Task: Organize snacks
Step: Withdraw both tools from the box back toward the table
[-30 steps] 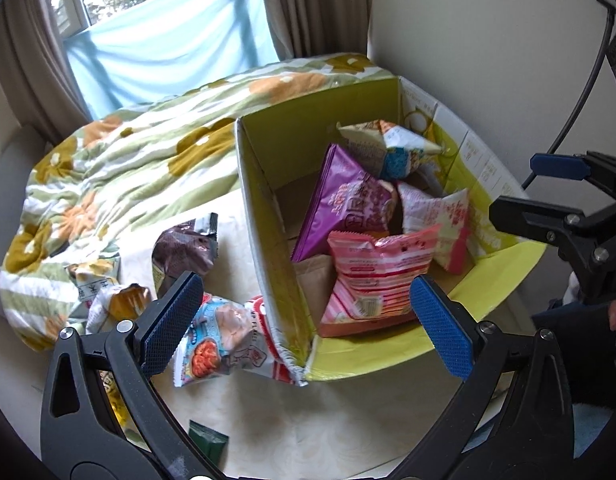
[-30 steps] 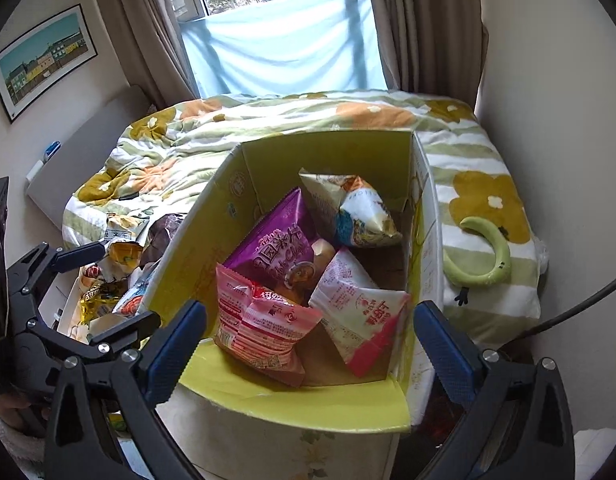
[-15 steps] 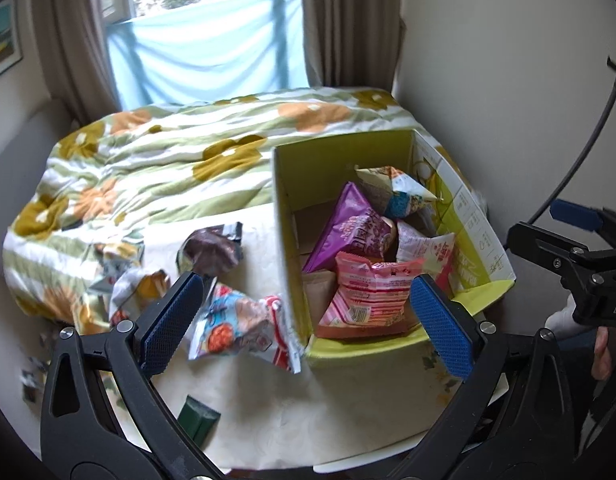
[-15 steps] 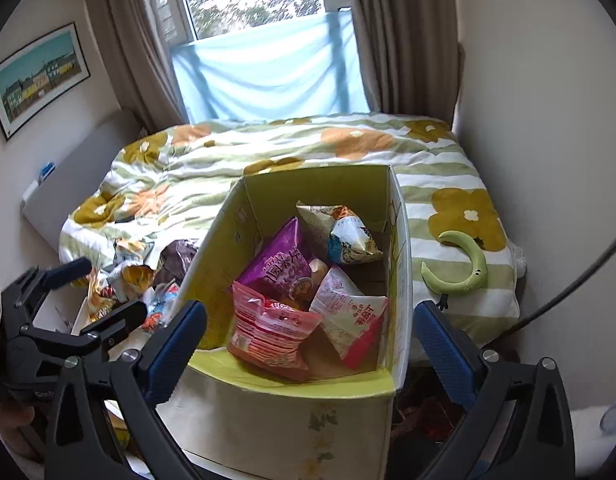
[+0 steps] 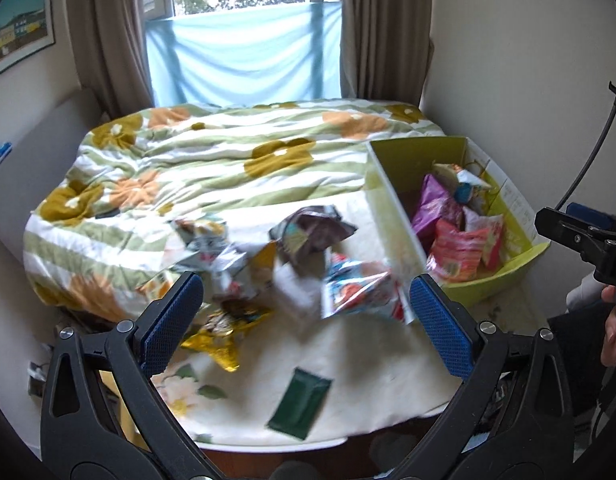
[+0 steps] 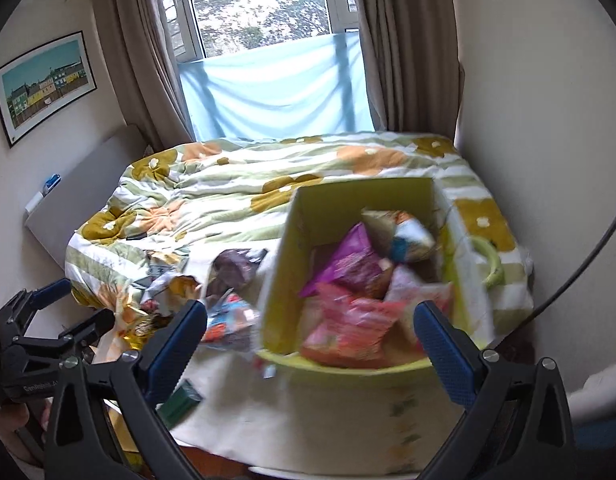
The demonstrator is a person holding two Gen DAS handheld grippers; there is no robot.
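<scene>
Bed (image 5: 212, 168) w/ green-striped floral duvet fills the back of both views, under the window. In front of it, tabletop (image 5: 359, 364) w/ pale cloth. Yellow-green box (image 6: 304, 240) sits on the tabletop's right side, top open, near flap folded down toward the cameras. Inside the box: red-pink bag (image 6: 347, 328) at front, purple bag (image 6: 347, 264) behind it, white/blue bag (image 6: 403, 236) at the back, pale pink bag (image 6: 415, 296) on the right. Left of the box, outside it, loose snacks lie in a pile on the cloth: dark brown bag (image 5: 308, 232), blue/orange bag (image 5: 355, 292) just beside the box wall, gold packet (image 5: 220, 336), white crumpled bags farther left. Small dark green packet (image 5: 300, 408) lies alone near the front edge. Both views blurred, so labels unreadable.

Left tool (image 5: 304, 316): fingers spread wide, nothing between them, held above the snack pile. Right tool (image 6: 311, 336): also wide apart, empty, over the box's front edge.
</scene>
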